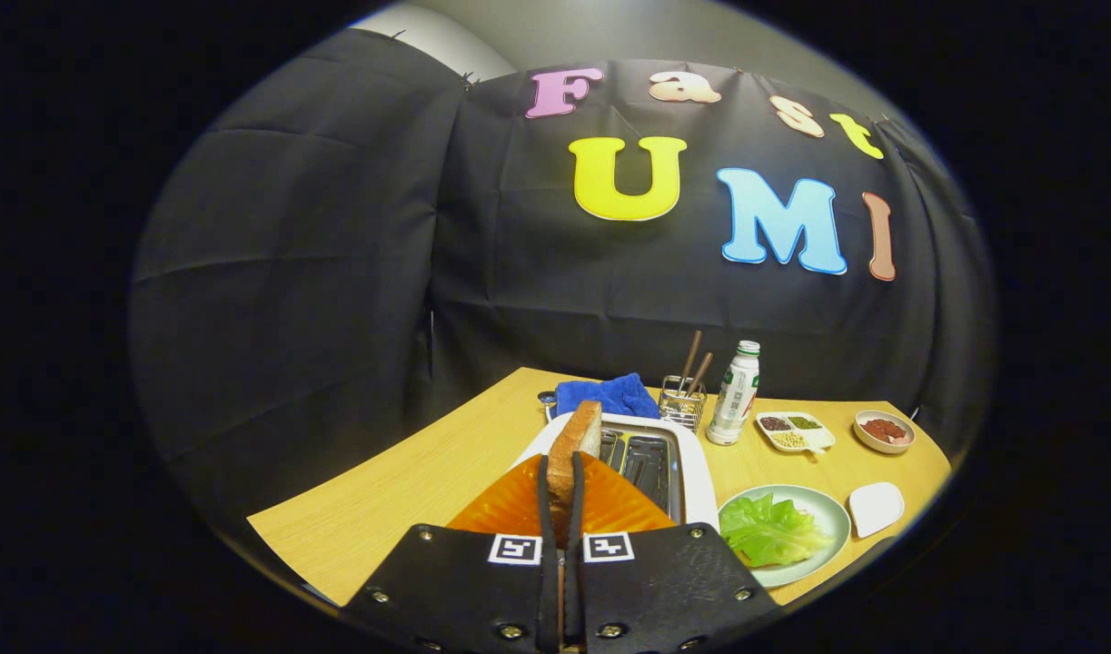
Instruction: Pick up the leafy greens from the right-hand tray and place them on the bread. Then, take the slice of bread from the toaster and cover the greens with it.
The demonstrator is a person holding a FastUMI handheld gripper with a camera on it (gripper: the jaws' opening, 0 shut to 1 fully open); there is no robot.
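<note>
Nearly closed, the tongs (561,495) sit at the lower middle of the frame, their two fingers pinching a slice of bread (573,450) between them, with just a thin gap where the slice sits. The bread stands on edge, its upper part rising beyond the fingertips over the white toaster (691,463), whose open slots show just to its right. An orange plate (619,509) lies under the fingers. At lower right, the leafy greens (768,531) rest on a pale green plate (832,518) on the wooden tabletop (410,481). Farther back, toward the middle of the frame, stand a blue cloth (610,395), a wire holder with chopsticks (684,400) and a white bottle (735,395).
</note>
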